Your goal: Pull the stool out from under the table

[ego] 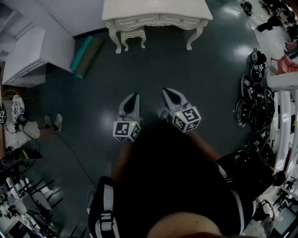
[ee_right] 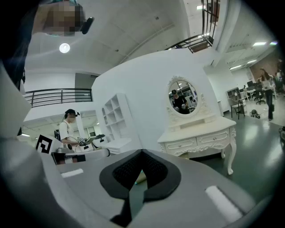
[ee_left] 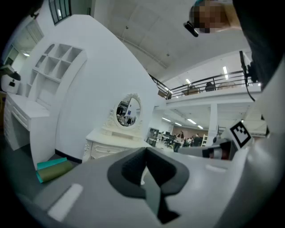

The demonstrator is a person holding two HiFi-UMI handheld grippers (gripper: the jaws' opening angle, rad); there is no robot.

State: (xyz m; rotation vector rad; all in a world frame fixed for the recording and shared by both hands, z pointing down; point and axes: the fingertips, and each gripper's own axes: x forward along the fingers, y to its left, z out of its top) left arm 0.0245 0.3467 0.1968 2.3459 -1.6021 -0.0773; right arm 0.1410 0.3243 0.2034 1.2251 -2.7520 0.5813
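The white stool (ego: pixel 132 36) stands tucked under the white dressing table (ego: pixel 156 10) at the far end of the dark floor. Both grippers hover over the floor well short of it, side by side and pointing toward the table. My left gripper (ego: pixel 132 97) is shut with nothing between its jaws. So is my right gripper (ego: pixel 169 92). In the left gripper view the shut gripper (ee_left: pixel 144 152) points at the table (ee_left: pixel 111 141) with its oval mirror (ee_left: pixel 128 110). In the right gripper view the gripper (ee_right: pixel 141 154) covers the stool, and the table (ee_right: pixel 198 139) stands to the right.
Rolled green and teal mats (ego: pixel 86 56) lie left of the table beside a white shelf unit (ego: pixel 32 55). Several marker-cube devices (ego: pixel 253 90) lie along the right by a white rack (ego: pixel 284 116). A person's shoes (ego: pixel 53 122) and a cable are at the left.
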